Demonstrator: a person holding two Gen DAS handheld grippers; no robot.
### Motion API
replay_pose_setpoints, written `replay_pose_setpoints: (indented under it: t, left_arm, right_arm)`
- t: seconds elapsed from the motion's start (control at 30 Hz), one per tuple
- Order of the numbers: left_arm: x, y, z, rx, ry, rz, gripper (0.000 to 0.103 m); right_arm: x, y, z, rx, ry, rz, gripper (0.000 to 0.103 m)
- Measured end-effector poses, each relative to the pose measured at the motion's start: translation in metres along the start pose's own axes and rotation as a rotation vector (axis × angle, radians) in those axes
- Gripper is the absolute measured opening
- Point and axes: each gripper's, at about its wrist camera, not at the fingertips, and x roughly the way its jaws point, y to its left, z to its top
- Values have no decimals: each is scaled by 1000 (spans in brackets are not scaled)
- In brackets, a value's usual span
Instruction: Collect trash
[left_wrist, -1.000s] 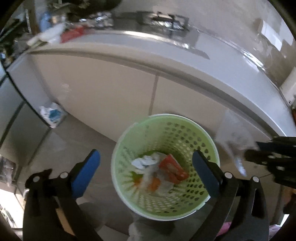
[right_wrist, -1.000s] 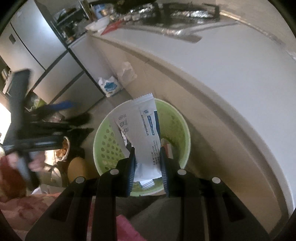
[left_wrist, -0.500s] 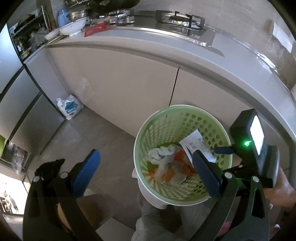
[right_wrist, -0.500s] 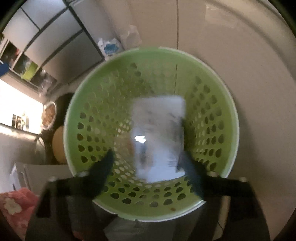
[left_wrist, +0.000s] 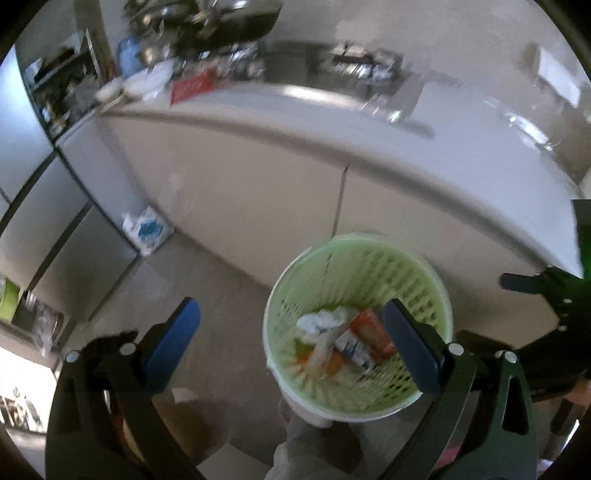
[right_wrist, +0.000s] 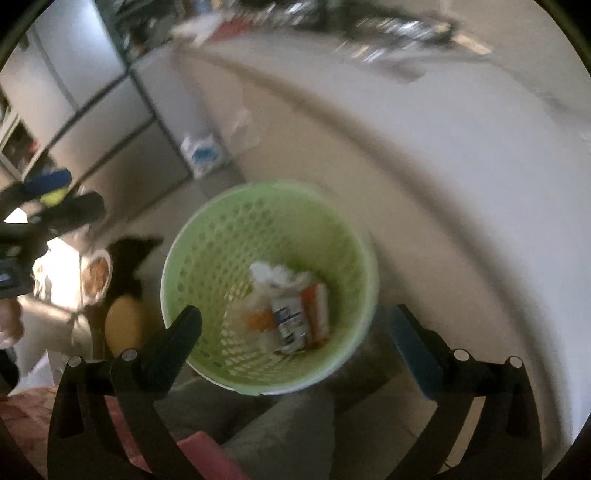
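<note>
A light green perforated basket (left_wrist: 369, 266) stands on the floor against the cabinet front. It holds a white and blue packet (right_wrist: 290, 321), an orange wrapper (right_wrist: 316, 310) and crumpled white tissue (right_wrist: 275, 275). My right gripper (right_wrist: 297, 338) hangs above the basket with its jaws opening wide and nothing between them; the packet lies loose below. The left gripper (left_wrist: 291, 343) is open and empty, with its blue pads (left_wrist: 173, 339) spread over the basket's left rim and the floor. The right gripper also shows dark at the right edge (left_wrist: 535, 288) of the left wrist view.
A long pale counter (left_wrist: 332, 122) with beige cabinet doors runs behind the basket; cluttered dishes and a stove are at its far end. A white and blue plastic bag (left_wrist: 146, 230) lies on the floor by grey cabinets. A food bowl (right_wrist: 96, 275) sits left of the basket.
The right gripper went from shut on the white packet to wide open; the packet dropped into the basket and lies among the trash. The left view rose a little.
</note>
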Motion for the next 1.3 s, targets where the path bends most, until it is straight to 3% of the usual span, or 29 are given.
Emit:
replay_pose_setpoints:
  t: [0.37, 0.53, 0.73, 0.93, 1.1, 1.3]
  left_arm:
    - [-87, -67, 101, 8, -237, -210, 95]
    - [-129, -100, 151, 24, -370, -203, 95]
    - [-180, -130, 189, 3, -474, -200, 95]
    - [-212, -156, 193, -9, -532, -167, 95]
    - [-216, -173, 181, 7, -536, -117, 95]
    - [-209, -189, 174, 27, -507, -109, 95]
  right_arm:
    - [-175, -94, 10, 166, -264, -240, 101]
    - [-250, -112, 23, 174, -400, -321, 101]
    - [-331, -120, 33, 164, -572, -391, 101]
    - [-363, -112, 25, 136, -665, -449, 101]
    - [-349, -108, 5, 151, -663, -433, 101]
    - [-337, -108, -14, 167, -633, -391, 101]
